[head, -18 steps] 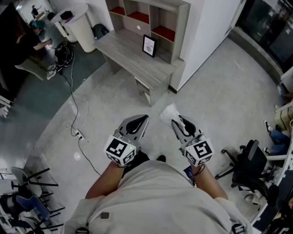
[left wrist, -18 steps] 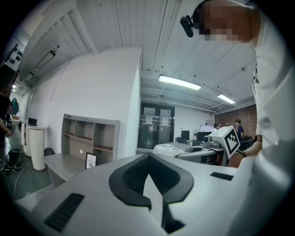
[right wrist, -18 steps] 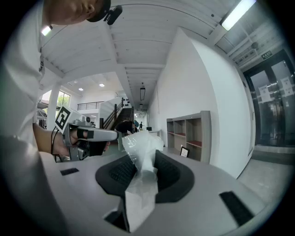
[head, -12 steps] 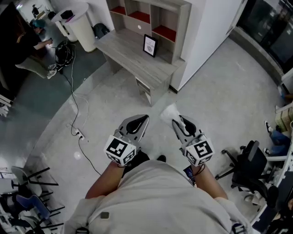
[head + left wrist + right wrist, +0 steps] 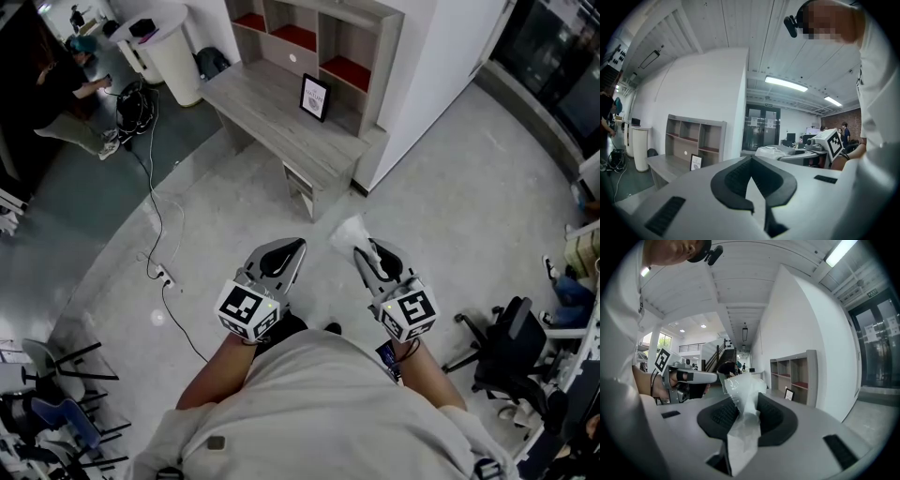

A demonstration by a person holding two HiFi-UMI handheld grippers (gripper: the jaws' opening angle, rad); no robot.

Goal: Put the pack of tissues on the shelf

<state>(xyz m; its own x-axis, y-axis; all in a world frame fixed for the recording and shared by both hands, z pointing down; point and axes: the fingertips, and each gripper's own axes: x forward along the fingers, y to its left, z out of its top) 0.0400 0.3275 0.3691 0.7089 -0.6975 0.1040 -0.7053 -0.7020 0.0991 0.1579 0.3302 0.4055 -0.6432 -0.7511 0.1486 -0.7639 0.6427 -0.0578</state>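
Note:
A clear-wrapped white pack of tissues [image 5: 743,420] sticks up between the jaws of my right gripper [image 5: 746,416], which is shut on it; in the head view the pack of tissues [image 5: 349,232] juts out ahead of the right gripper [image 5: 367,255]. My left gripper [image 5: 278,258] is shut and holds nothing; its left gripper view shows the closed left gripper [image 5: 749,180] tips. The grey wooden shelf [image 5: 323,33] with red-floored compartments stands ahead, over a desk [image 5: 281,112]. Both grippers hover above the floor, well short of it.
A small framed picture [image 5: 314,97] stands on the desk. A white cylinder bin [image 5: 171,49] sits at the desk's left, cables [image 5: 150,202] trail over the floor, a white wall corner [image 5: 427,75] is right of the shelf, and office chairs [image 5: 511,352] stand at the right.
The view has shifted slightly toward the shelf and desk. Both grippers keep their pose, the right one still holding the tissues.

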